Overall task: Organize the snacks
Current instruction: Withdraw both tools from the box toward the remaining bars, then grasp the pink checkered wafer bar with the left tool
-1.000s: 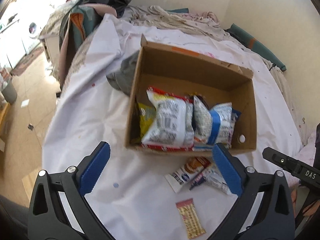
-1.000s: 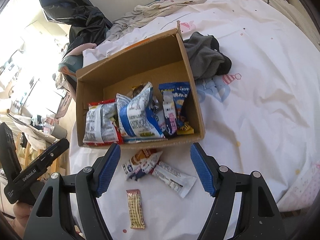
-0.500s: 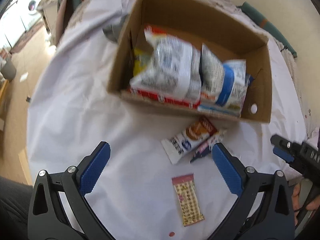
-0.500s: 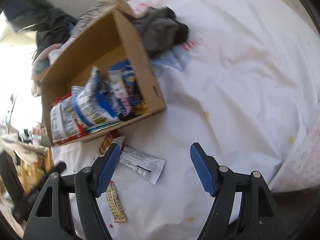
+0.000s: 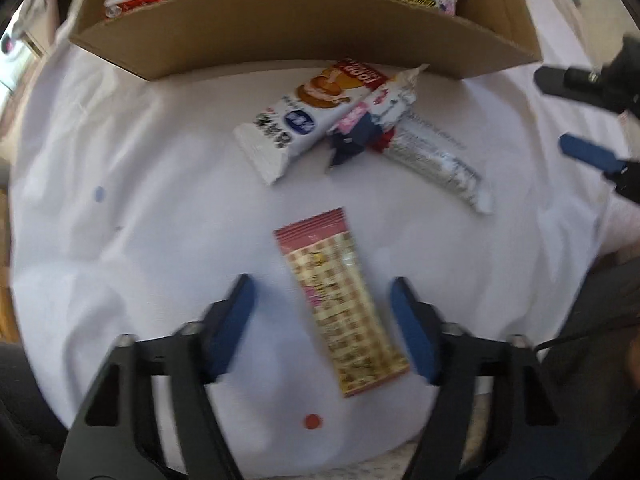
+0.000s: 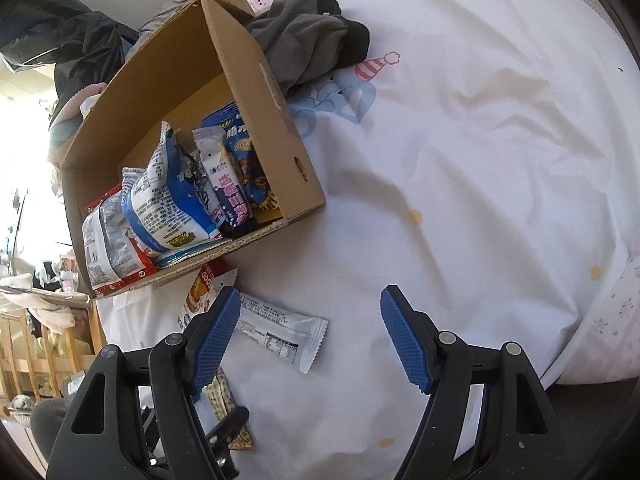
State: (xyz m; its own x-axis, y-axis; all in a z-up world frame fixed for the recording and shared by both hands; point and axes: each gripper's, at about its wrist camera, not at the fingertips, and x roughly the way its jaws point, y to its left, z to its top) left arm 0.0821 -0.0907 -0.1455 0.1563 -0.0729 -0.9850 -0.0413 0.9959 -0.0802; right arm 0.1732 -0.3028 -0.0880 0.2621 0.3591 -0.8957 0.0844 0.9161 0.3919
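Observation:
A pink checked snack packet (image 5: 340, 304) lies flat on the white sheet. My left gripper (image 5: 322, 326) points straight down over it with the packet between its blue fingers. Its jaws are closing and the pads stand clear of the wrapper. Beyond it lie a white packet with a brown picture (image 5: 312, 116), a dark blue and red wrapper (image 5: 360, 132) and a silver-white bar (image 5: 436, 156). The cardboard box (image 6: 272, 92) holds several snack bags. My right gripper (image 6: 310, 336) hovers open above the sheet. The silver-white bar (image 6: 280, 330) lies by its left finger, untouched.
A grey garment (image 6: 312, 44) lies against the box's far side. A black bag (image 6: 60, 40) sits behind the box. The white sheet (image 6: 480, 160) stretches to the right, and its edge drops off at the lower right. Wooden furniture (image 6: 40, 344) stands beyond the left edge.
My left gripper has dropped close to the sheet, now straddling the pink packet, and its jaws have narrowed. The right gripper dipped and rolled, then held still.

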